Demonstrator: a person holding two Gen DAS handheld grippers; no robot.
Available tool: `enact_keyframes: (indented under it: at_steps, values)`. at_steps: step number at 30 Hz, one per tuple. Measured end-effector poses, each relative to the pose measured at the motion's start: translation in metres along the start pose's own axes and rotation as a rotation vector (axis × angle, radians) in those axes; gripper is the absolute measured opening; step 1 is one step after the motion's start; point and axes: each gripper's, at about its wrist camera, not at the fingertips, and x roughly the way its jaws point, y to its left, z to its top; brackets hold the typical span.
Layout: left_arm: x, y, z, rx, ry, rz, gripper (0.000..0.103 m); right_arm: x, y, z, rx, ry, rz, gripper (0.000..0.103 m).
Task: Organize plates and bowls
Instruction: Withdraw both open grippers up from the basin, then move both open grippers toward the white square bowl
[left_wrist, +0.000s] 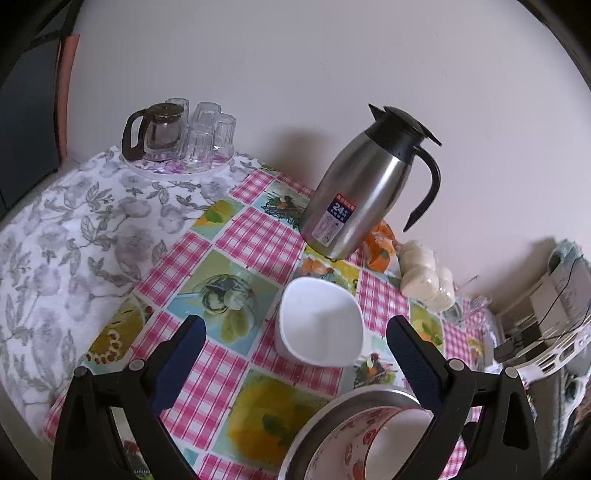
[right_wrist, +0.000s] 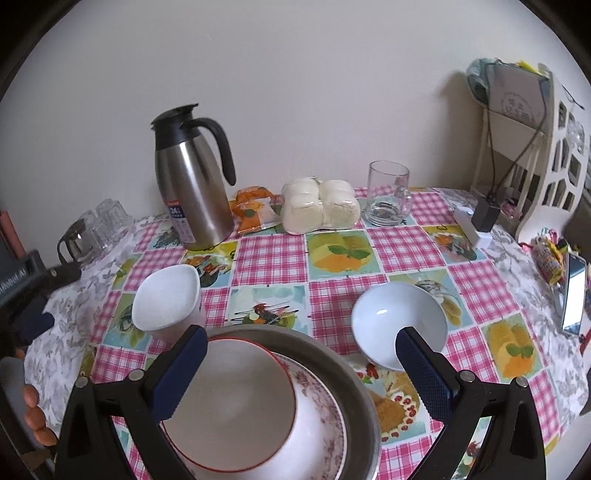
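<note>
Checked oilcloth covers the table (right_wrist: 269, 254); both the left gripper (left_wrist: 295, 354) and right gripper (right_wrist: 301, 363) hang with jaws apart, empty; a square white bowl (left_wrist: 319, 321) and round white bowl (right_wrist: 399, 321) flank the stacked bowls (right_wrist: 236, 406); likely glazed, slippery, breakable, best pinched at the rim.

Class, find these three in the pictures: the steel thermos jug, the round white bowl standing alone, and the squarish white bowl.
steel thermos jug (right_wrist: 192, 192): right wrist view, on its metal body.
round white bowl (right_wrist: 397, 314): right wrist view, on its inside.
squarish white bowl (left_wrist: 319, 321): left wrist view, on its inside.
</note>
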Motion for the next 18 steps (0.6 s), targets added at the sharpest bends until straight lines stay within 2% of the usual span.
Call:
enact_keyframes:
  at_steps: [7, 11, 15, 18]
  values:
    - [0.022, 0.020, 0.004, -0.063, 0.061, 0.001, 0.098, 0.013, 0.032, 0.010, -0.037, 0.052, 0.024, 0.103]
    - [0.030, 0.028, 0.004, -0.072, 0.049, 0.032, 0.100, 0.020, 0.045, 0.018, -0.004, 0.108, 0.067, 0.103]
    - [0.039, 0.032, 0.004, -0.066, 0.037, 0.017, 0.103, 0.029, 0.061, 0.026, -0.007, 0.151, 0.090, 0.103]
    - [0.052, 0.034, 0.004, -0.054, 0.092, 0.002, 0.103, 0.033, 0.073, 0.030, -0.022, 0.164, 0.081, 0.103]
